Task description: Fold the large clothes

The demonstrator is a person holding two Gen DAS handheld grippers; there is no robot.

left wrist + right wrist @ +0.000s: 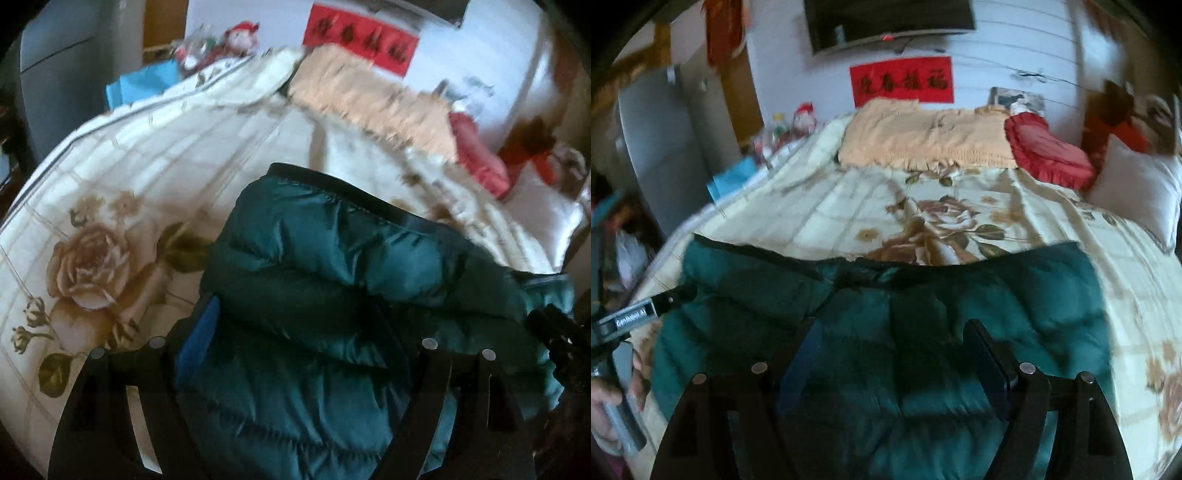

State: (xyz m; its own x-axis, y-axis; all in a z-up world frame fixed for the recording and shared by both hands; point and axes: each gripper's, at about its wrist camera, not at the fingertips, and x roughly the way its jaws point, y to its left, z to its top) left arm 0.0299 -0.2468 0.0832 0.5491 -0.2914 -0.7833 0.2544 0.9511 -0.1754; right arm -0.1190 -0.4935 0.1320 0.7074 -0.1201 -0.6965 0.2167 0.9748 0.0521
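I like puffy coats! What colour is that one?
Dark teal green jacket, clearest in the right wrist view.

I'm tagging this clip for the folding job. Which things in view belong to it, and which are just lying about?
Belongs to the job:
green puffer jacket
left tongs, open over the jacket
right tongs, open over the jacket
floral bedspread, the work surface

Lying about:
red cushion
white pillow
tan blanket
red banner
blue item at the bed edge

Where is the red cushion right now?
In the right wrist view the red cushion lies at the far right of the bed, between the peach blanket and the white pillow.
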